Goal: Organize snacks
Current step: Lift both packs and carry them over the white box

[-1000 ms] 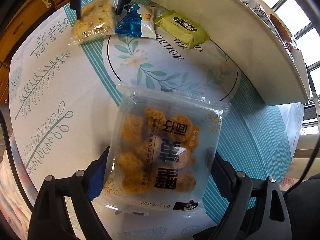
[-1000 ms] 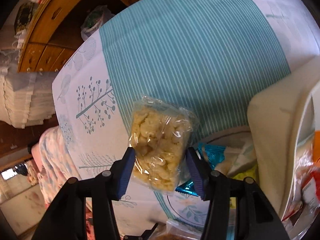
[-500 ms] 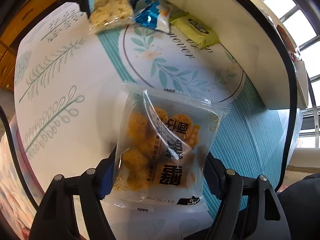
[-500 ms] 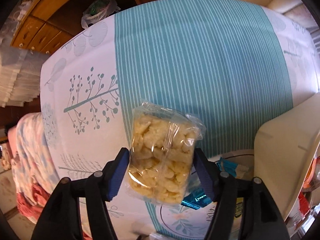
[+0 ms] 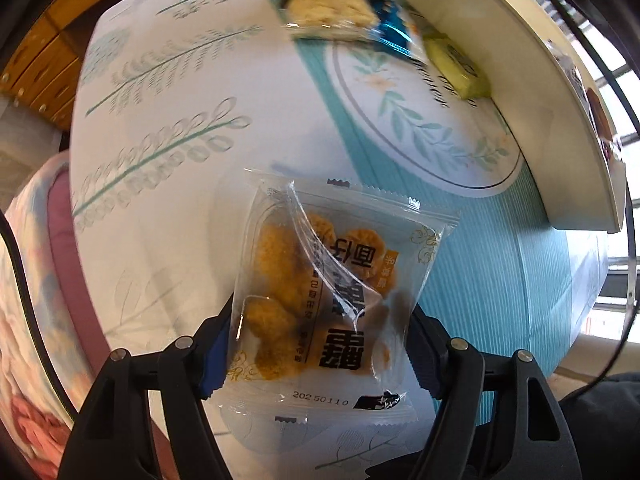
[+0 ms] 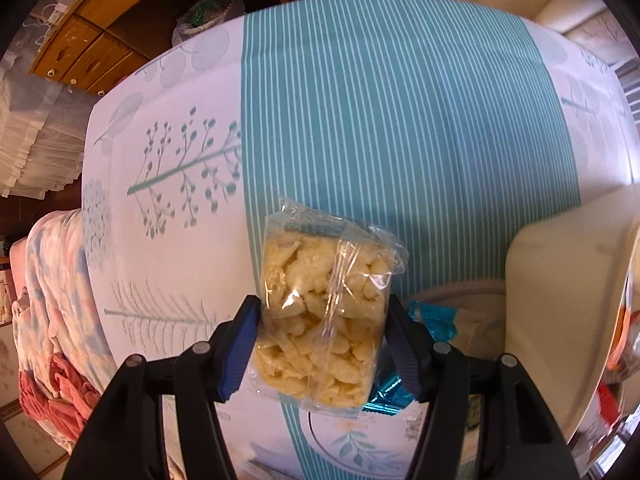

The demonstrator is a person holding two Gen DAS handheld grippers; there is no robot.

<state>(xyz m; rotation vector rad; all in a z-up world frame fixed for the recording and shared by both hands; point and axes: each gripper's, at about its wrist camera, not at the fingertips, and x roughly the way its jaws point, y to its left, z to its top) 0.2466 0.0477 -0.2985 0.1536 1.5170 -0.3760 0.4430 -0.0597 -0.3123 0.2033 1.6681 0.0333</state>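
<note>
We see the surface [image 6: 400, 128] under a white cloth with teal stripes and leaf prints. A cream tray [image 5: 532, 128] rests on it. Just beside the tray lie a yellow-green packet [image 5: 456, 68] and a blue packet [image 5: 394, 36].

Blue packet [image 6: 434, 320] half-hidden behind puffed-snack bag [image 6: 320, 320]

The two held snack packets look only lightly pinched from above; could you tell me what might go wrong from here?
1. The left gripper squeezes the orange snack packet by its slippery, crumpled film; it could slide out.
2. The right gripper is closing on the pale snack packet; more squeeze may crush the brittle pieces.
3. The blue packet lies right beneath and could be snagged.
</note>
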